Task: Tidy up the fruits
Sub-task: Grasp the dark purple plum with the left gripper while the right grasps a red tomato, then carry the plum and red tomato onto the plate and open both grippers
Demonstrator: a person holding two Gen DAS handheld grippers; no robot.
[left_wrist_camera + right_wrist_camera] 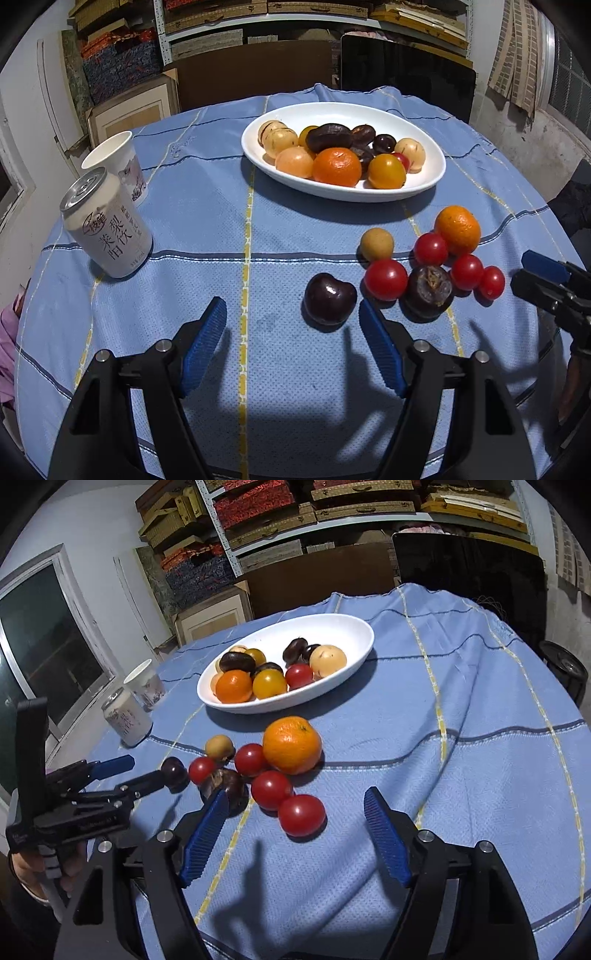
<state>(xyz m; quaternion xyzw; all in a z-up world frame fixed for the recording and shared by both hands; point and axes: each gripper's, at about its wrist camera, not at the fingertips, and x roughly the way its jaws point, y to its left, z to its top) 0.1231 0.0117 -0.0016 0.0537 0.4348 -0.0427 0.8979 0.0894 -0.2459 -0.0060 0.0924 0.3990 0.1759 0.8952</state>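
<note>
A white oval dish [424,184] [354,627] holds several fruits at the far middle of the table. Loose fruit lies on the blue cloth: a dark cherry [330,299] [174,772], a mandarin [458,229] [291,745], a small yellow fruit [376,243] [219,746], a chestnut [428,291] [225,781] and several red cherry tomatoes [386,279] [301,815]. My left gripper [291,319] [147,770] is open and empty, the cherry just ahead by its right finger. My right gripper [295,812] [535,275] is open, with the nearest tomato between its fingertips.
A drink can [107,225] [127,716] and a paper cup [116,164] [146,683] stand at the table's left. Shelves of boxes and a dark board stand behind the table. The cloth hangs over the round table's edge.
</note>
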